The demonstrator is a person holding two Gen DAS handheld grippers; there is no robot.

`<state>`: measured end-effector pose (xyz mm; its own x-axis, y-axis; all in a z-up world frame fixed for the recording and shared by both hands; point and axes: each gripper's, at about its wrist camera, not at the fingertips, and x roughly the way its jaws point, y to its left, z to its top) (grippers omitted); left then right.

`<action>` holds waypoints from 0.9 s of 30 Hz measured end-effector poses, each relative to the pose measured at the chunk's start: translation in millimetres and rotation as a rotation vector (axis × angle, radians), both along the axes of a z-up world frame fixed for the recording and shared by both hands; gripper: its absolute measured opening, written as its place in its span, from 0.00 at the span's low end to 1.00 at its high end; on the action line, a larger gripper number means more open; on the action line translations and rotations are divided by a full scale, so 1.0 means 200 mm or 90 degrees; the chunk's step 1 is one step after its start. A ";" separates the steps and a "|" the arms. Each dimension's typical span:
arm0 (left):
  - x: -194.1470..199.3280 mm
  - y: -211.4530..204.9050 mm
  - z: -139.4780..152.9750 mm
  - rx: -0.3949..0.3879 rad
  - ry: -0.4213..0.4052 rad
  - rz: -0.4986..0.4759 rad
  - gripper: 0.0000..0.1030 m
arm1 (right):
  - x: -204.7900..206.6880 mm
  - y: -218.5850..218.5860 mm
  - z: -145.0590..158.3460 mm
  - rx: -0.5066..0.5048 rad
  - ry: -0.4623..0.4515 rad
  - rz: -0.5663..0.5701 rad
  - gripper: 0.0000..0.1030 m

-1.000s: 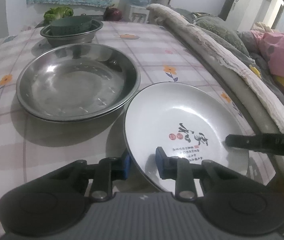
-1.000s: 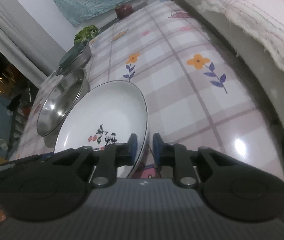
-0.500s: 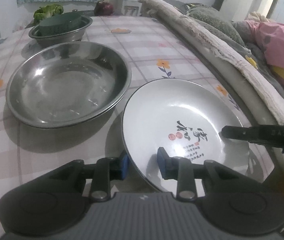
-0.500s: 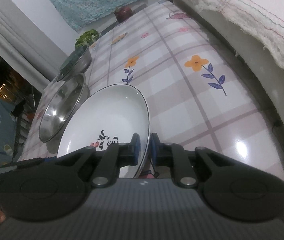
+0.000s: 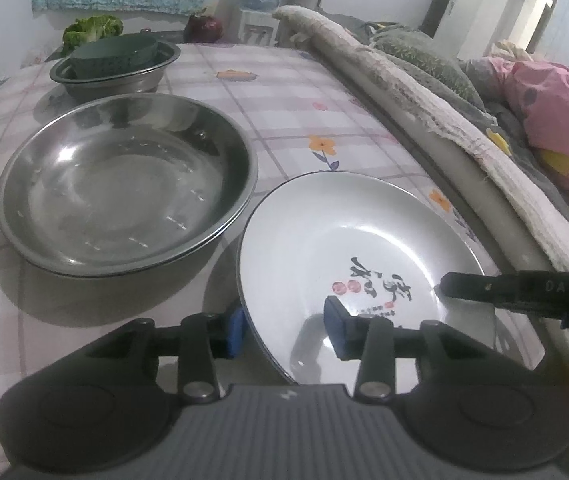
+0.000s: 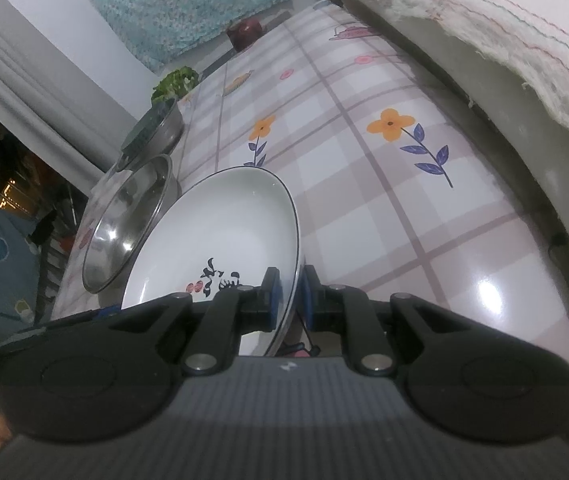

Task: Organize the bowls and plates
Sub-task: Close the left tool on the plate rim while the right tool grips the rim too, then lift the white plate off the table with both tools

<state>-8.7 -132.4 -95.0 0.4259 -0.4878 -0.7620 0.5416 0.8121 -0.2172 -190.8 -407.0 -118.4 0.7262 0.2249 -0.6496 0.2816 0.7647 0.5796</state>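
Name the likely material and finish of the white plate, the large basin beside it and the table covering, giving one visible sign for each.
White plate: probably glazed ceramic, possibly melamine; glossy white, printed black characters, thin dark rim line.
Large basin: apparently stainless steel; silvery, mirror-like reflections.
Table covering: likely wipe-clean plastic or oilcloth; printed checks and flowers, bright glare spot.

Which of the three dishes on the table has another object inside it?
The far steel bowl: a dark green container sits in it. The big steel basin and white plate hold nothing.
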 end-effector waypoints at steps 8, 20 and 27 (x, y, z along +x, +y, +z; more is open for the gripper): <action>0.01 0.01 0.00 -0.019 0.016 0.010 0.44 | -0.01 0.01 -0.01 -0.002 -0.007 -0.008 0.11; -0.02 0.01 0.01 -0.020 0.018 -0.003 0.42 | 0.05 0.06 0.05 -0.100 -0.005 0.006 0.14; -0.07 -0.05 0.00 0.028 -0.027 -0.027 0.40 | 0.09 0.08 0.05 -0.170 -0.012 0.019 0.17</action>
<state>-22.8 -142.8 -94.5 0.4382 -0.4730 -0.7644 0.5839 0.7963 -0.1580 -173.0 -390.2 -108.6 0.7342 0.0695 -0.6753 0.2472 0.8991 0.3613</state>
